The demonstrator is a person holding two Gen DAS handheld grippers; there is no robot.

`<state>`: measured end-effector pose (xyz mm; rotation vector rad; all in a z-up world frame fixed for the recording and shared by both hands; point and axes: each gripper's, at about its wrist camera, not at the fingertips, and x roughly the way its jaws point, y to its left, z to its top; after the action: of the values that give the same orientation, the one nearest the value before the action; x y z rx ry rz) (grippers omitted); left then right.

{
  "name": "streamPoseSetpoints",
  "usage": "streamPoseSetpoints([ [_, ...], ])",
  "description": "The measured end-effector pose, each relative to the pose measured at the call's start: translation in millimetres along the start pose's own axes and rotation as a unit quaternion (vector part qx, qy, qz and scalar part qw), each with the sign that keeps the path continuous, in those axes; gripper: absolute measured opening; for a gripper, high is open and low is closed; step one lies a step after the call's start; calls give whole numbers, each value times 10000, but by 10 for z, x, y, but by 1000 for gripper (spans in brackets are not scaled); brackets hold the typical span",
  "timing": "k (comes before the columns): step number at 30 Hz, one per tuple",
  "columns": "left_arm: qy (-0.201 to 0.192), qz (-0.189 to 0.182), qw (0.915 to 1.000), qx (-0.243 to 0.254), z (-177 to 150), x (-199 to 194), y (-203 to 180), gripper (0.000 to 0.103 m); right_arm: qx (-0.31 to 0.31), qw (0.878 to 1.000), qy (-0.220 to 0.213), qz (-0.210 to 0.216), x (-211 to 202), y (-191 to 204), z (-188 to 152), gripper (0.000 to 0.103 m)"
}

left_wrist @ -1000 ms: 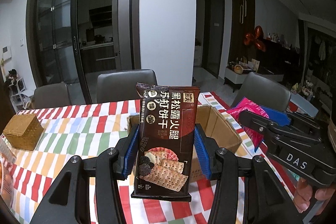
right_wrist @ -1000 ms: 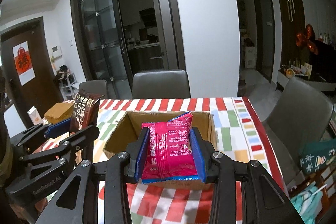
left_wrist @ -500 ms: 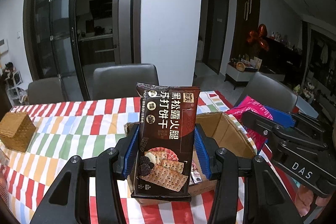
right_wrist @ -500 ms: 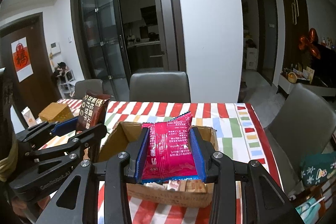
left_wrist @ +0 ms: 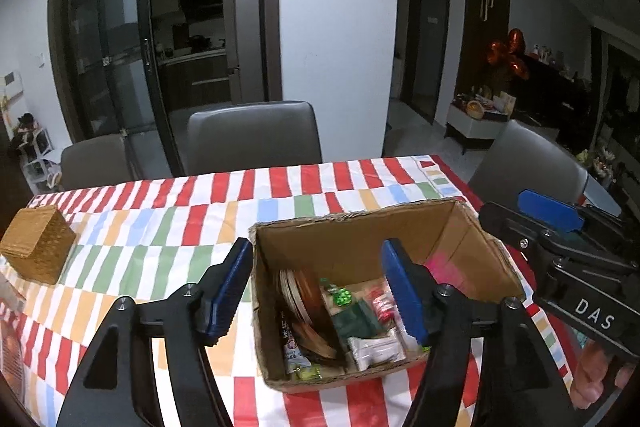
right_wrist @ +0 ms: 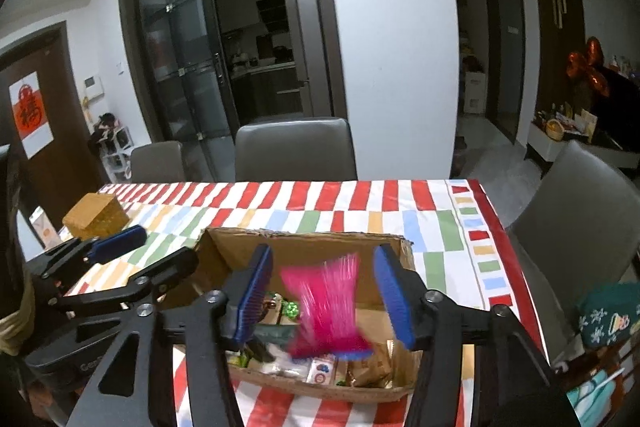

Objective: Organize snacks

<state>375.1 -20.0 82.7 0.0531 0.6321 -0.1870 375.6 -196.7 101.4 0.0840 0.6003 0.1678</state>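
An open cardboard box (left_wrist: 352, 227) (right_wrist: 224, 251) sits on the striped tablecloth and holds several snack packets (left_wrist: 352, 315). My left gripper (left_wrist: 320, 295) is open and empty above the box's left part. My right gripper (right_wrist: 324, 295) is open above the box. The pink snack bag (right_wrist: 328, 307) is blurred between its jaws, falling free into the box; a pink blur shows in the left wrist view (left_wrist: 444, 267). The dark cracker bag lies inside the box (left_wrist: 304, 307). The right gripper's body shows at the right of the left wrist view (left_wrist: 560, 259).
A woven straw box (left_wrist: 36, 243) (right_wrist: 96, 217) stands on the table's left side. Grey chairs (left_wrist: 252, 135) stand behind the table and another chair (right_wrist: 576, 219) at the right end. The table's right edge (right_wrist: 496, 227) is close to the cardboard box.
Both grippers have opened over the box. The dark cracker bag has left my left gripper and dropped in. The pink bag has left my right gripper and is falling.
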Motion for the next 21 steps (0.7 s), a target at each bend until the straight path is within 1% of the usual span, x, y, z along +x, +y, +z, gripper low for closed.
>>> streamPoseSetpoints([
  [2,-23,58,10000,-21,-44,-67,14,69,-59,9999,-9,-80,-35,14,-37,56],
  [5,-105,132,9998,-40,-126,-201,17,75,-128,9998,-69,-127,-134,53,-102,64],
  [7,-166,195,9996,-80,-186,-304,17,77,-167,9996,-115,-174,-224,71,-157,67],
  [9,-213,211,9995,-107,-242,-400,8,81,-188,9995,-174,-199,-320,81,-210,71],
  [14,-320,304,9990,-105,-405,-706,-35,85,-173,9991,-296,-241,-583,82,-333,73],
  [17,-413,321,9986,-75,-501,-896,-65,88,-151,9989,-355,-265,-747,95,-411,76],
  [19,-494,373,9981,-43,-572,-1026,-76,90,-184,9986,-395,-287,-865,105,-471,77],
  [21,-574,389,9976,-16,-645,-1149,-94,95,-232,9983,-435,-318,-975,126,-526,80],
])
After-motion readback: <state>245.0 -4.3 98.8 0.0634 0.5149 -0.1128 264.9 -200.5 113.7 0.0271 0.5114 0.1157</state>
